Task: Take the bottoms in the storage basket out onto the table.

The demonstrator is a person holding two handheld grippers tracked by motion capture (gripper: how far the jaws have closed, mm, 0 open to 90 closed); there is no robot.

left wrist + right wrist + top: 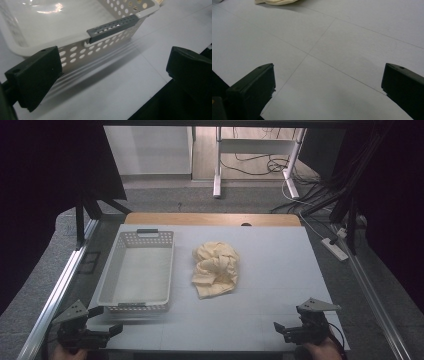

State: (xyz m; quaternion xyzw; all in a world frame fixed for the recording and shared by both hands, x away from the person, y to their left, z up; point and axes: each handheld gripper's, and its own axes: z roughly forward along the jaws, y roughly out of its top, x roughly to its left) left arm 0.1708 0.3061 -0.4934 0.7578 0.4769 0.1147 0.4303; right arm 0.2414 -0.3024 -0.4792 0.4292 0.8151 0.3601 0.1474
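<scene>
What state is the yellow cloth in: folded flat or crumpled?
Crumpled. The yellow cloth lies in a bunched heap on the table, beside the white basket, not inside it.

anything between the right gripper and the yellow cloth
Nothing: bare white table separates the right gripper from the crumpled cloth, seen in the high view.

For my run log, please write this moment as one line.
left tongs: open, near basket front | right tongs: open, over bare mat | cloth: crumpled, right of basket, untouched | basket: empty
</scene>
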